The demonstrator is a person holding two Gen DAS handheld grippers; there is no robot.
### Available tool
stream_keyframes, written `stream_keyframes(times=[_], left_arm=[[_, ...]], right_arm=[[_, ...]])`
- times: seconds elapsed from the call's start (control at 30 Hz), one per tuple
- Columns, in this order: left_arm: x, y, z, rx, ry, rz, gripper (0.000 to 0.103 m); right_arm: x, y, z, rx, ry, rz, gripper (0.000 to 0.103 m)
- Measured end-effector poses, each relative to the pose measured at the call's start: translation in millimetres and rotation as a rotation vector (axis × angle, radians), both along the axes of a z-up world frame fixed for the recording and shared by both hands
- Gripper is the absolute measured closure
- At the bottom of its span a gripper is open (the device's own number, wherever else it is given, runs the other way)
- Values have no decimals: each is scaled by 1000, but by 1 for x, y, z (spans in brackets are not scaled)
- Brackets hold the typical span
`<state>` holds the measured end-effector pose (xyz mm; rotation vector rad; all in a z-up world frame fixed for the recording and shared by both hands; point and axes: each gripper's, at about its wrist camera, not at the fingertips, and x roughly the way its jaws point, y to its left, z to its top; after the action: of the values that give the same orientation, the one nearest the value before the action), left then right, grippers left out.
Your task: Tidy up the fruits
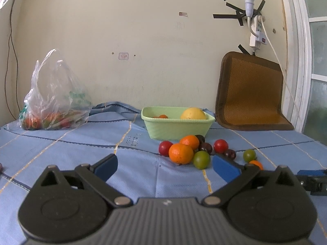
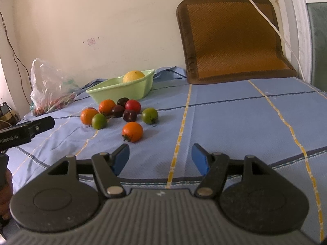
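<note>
Fruit heaped beside the green basket, both claws empty

Loose fruit lies in a cluster on the blue checked cloth, just in front of a pale green basket. The basket holds a large yellow fruit and a small orange one near its back wall. In the cluster are two oranges touching each other, red tomatoes, green tomatoes and dark plums. One orange tomato sits apart from the rest, nearest the right claw.

The left claw is spread wide with nothing between its blue pads, low over the cloth and short of the fruit. The right claw is likewise spread and empty, its pads over bare cloth.

A clear plastic bag with more produce stands at the far left by the wall. A brown woven cushion leans against the wall at the right.
</note>
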<state>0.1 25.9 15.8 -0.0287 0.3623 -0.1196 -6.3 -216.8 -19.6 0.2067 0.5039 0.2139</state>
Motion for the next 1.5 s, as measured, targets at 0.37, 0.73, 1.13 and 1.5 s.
stream_keyframes(times=[0.37, 0.73, 1.13, 1.5], left_arm=[[-2, 0, 0, 0, -11, -5, 0], [-6, -17, 2, 54, -28, -104, 6], [28, -107, 3, 139, 74, -361, 19], [61, -97, -14, 22, 279, -342, 73]], right_arm=[[1, -4, 1, 10, 2, -16, 34], [29, -32, 13, 65, -10, -22, 56], [72, -35, 15, 23, 37, 165, 66], [102, -26, 20, 106, 80, 251, 64]])
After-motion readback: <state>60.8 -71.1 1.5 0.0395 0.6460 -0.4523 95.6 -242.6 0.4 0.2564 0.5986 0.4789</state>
